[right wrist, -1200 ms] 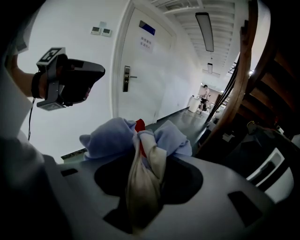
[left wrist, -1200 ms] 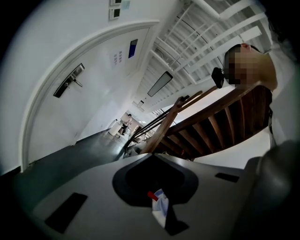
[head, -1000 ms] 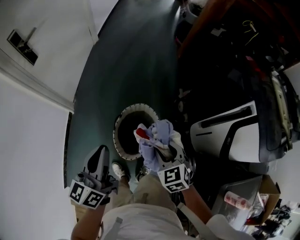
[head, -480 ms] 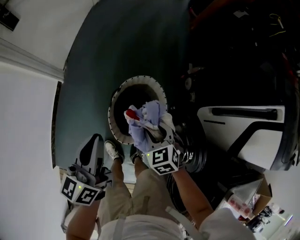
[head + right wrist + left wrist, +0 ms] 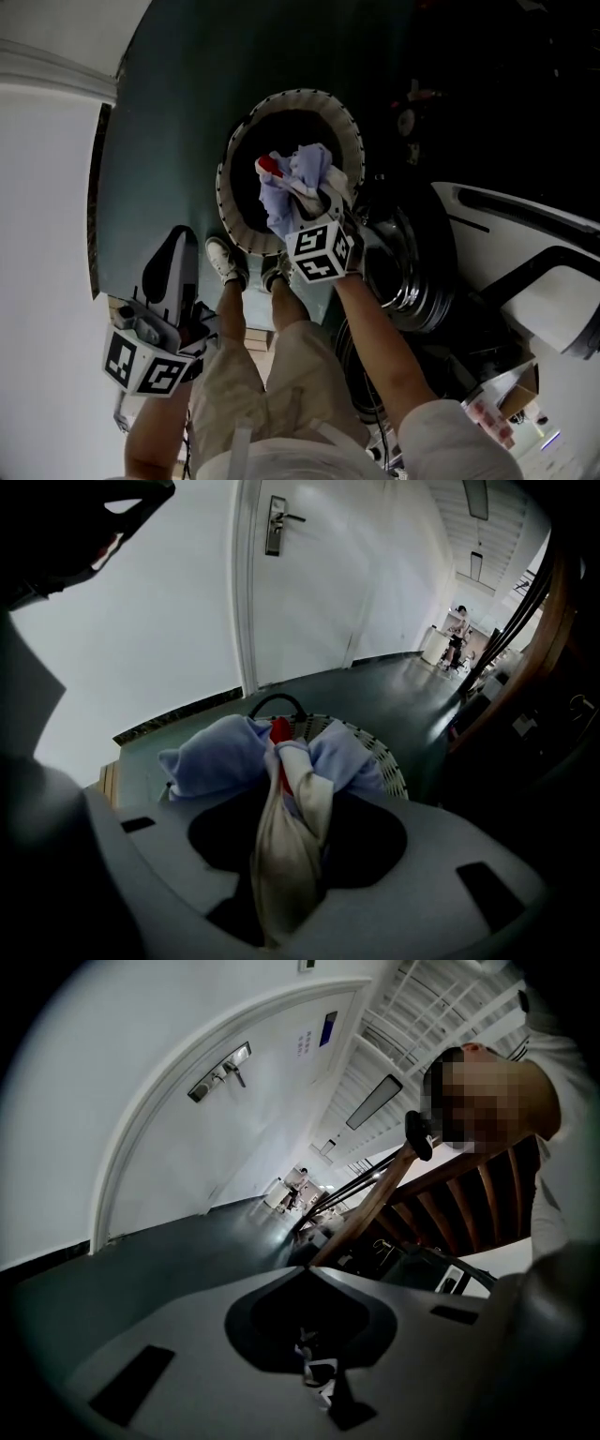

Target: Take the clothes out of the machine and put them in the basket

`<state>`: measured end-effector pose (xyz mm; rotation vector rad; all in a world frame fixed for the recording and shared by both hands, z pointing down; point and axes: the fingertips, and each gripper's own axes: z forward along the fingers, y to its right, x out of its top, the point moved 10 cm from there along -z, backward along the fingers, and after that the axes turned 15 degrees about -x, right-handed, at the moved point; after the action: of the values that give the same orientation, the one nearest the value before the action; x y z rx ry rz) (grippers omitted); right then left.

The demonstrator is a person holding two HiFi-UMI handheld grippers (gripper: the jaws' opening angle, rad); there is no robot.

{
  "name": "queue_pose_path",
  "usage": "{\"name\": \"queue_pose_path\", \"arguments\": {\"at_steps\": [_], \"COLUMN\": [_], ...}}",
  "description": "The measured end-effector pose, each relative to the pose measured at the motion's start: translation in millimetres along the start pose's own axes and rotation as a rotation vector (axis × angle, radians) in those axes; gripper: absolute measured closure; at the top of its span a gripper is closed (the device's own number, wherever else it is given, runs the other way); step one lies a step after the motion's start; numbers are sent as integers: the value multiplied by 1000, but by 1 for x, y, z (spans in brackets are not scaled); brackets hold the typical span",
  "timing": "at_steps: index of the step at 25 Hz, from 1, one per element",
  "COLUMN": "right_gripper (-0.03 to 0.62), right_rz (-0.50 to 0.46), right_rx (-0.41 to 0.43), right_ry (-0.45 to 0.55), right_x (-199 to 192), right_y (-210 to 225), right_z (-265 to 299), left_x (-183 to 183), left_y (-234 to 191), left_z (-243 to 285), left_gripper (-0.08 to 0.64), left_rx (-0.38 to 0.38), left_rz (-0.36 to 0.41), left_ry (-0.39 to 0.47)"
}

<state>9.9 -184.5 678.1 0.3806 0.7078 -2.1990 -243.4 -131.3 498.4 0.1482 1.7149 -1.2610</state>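
Observation:
A round white wicker basket [image 5: 350, 133] stands on the dark floor in front of the person's feet. My right gripper [image 5: 315, 204] is shut on a bundle of clothes [image 5: 289, 190], light blue and cream cloth with a bit of red, which hangs over the basket's opening. In the right gripper view the same bundle of clothes [image 5: 217, 750] bulges out between the jaws of my right gripper [image 5: 289, 794], with the basket's rim [image 5: 386, 763] just behind. My left gripper [image 5: 178, 246] is low at the left, beside the basket, shut and holding nothing; the left gripper [image 5: 305, 1273] shows its tips meeting.
The washing machine's round door [image 5: 414, 274] and white body [image 5: 553, 309] lie right of the basket. The person's shoes [image 5: 223, 259] stand at the basket's near edge. A white wall and door [image 5: 309, 583] run along the left of the green floor [image 5: 178, 122].
Both grippers have come down. The right one has carried the clothes bundle from the basket's right edge to over its opening; the basket now looks nearer and larger.

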Motion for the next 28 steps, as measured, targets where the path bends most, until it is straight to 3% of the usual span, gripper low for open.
{"name": "queue_pose_path", "arguments": {"at_steps": [12, 17, 22, 28], "right_gripper": [406, 394, 262, 239], "right_rz": [-97, -120, -132, -130], "right_rx": [33, 40, 92, 69], "right_ry": [-122, -222, -323, -315], "right_x": [-43, -54, -58, -50], "right_y": [-44, -48, -49, -35], "right_z": [106, 134, 145, 134], "left_x": [-25, -27, -24, -18], "left_y": [-19, -18, -14, -5], "left_z": [3, -4, -4, -3], "left_gripper": [546, 546, 546, 546], "left_rx": [27, 51, 43, 33], "left_rz": [-18, -25, -27, -35], "left_ry": [-26, -35, -38, -16]}}
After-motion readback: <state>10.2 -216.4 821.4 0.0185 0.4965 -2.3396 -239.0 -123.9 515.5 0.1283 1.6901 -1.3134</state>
